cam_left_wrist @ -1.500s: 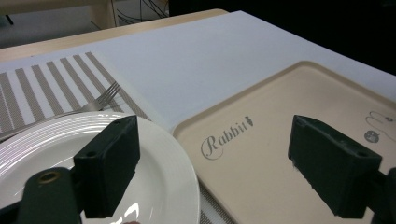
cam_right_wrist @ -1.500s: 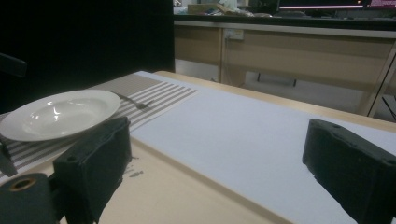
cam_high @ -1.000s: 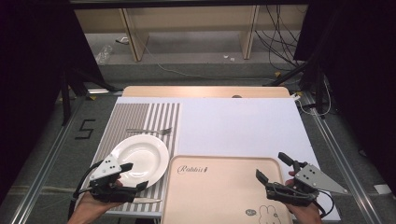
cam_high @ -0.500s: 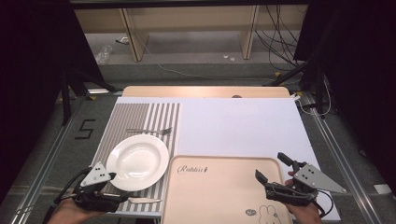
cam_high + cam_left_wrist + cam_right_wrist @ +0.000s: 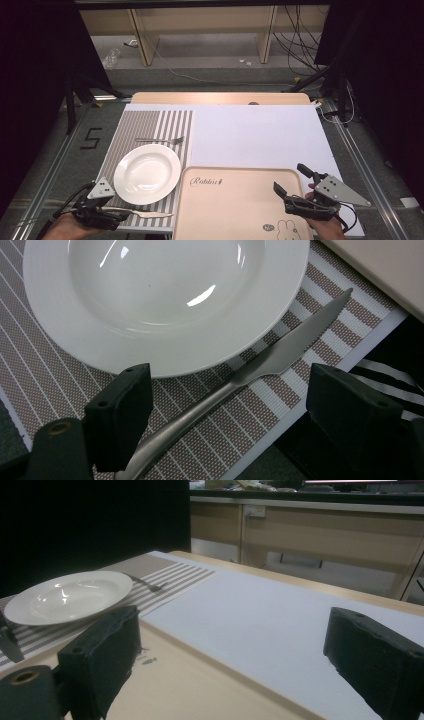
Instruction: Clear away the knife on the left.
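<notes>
Two grippers are in my hands at the near edge of the table. From the high view, my left gripper (image 5: pixel 107 218) is at the near left corner, over the near end of the striped placemat (image 5: pixel 150 131). The knife (image 5: pixel 142 213) lies flat there, its handle toward my left gripper and its blade pointing right, just near of the white plate (image 5: pixel 147 173). A fork (image 5: pixel 160 140) lies on the far side of the plate. My right gripper (image 5: pixel 295 185) is at the near right, above the right part of the beige tray (image 5: pixel 235 200), and its jaws stand wide apart with nothing between them.

From the left gripper view, my jaws are open wide and they hold nothing. The knife (image 5: pixel 240 385) runs in the gap between them; its handle comes close beside the left jaw, but I cannot tell if it touches. The knife is smooth grey metal with small teeth along one edge of the blade. The plate (image 5: pixel 165 300) is round, glossy and deep, and its rim lies just beside the knife. The placemat (image 5: pixel 240 435) is woven, with brown and white stripes.

From the right gripper view, my jaws are also far open and empty. Between them I see the smooth tray (image 5: pixel 200 690) and a matt white sheet (image 5: pixel 280 610). The plate (image 5: pixel 70 597) and the fork (image 5: pixel 145 585) are well apart, at far left.
</notes>
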`<action>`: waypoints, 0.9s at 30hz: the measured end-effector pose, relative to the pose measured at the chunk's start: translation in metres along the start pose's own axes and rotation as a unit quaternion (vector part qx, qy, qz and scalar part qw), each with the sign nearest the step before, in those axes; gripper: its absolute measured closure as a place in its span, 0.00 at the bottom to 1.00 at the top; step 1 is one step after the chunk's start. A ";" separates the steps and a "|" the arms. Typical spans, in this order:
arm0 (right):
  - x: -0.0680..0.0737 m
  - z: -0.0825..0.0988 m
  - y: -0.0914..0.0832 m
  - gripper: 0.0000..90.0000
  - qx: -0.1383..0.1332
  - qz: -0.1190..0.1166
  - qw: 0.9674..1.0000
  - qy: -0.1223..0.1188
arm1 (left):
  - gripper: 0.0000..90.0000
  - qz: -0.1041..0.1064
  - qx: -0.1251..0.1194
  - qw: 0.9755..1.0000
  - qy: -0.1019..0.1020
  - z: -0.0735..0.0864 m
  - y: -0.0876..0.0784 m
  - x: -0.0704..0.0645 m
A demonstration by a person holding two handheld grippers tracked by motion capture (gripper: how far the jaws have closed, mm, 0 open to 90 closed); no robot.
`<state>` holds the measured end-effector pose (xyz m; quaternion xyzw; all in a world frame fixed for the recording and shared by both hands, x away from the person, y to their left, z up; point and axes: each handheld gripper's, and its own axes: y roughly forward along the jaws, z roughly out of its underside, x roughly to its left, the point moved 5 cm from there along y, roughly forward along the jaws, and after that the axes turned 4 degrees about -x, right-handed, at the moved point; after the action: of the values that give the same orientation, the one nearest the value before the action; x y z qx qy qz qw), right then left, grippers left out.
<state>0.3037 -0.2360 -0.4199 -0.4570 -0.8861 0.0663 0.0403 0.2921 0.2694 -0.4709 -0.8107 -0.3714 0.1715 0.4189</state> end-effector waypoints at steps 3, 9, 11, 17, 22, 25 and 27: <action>0.000 -0.001 -0.001 0.10 0.000 -0.001 1.000 0.000 | 0.21 0.000 0.018 1.000 0.002 0.006 0.004 0.003; -0.002 0.000 0.000 0.10 0.002 -0.001 1.000 0.003 | 0.24 0.001 0.039 0.999 0.000 0.013 0.013 0.010; -0.001 0.000 0.000 0.10 0.002 -0.002 1.000 0.002 | 0.24 0.005 0.047 0.999 0.002 0.015 0.016 0.011; -0.001 0.001 0.001 0.10 0.001 -0.004 1.000 0.002 | 0.25 0.012 0.077 0.997 0.015 0.017 0.024 0.013; -0.001 0.001 0.000 0.10 0.006 -0.004 1.000 0.000 | 0.29 0.020 0.093 0.995 0.021 0.017 0.030 0.014; -0.001 0.001 0.001 0.10 0.003 -0.005 1.000 0.000 | 0.30 0.025 0.098 0.995 0.026 0.017 0.032 0.014; -0.001 0.001 0.001 0.10 0.004 -0.006 1.000 0.000 | 0.31 0.023 0.102 0.994 0.031 0.017 0.035 0.015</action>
<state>0.3051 -0.2358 -0.4213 -0.4515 -0.8886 0.0693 0.0423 0.3078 0.2766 -0.5086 -0.7768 -0.3204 0.1927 0.5067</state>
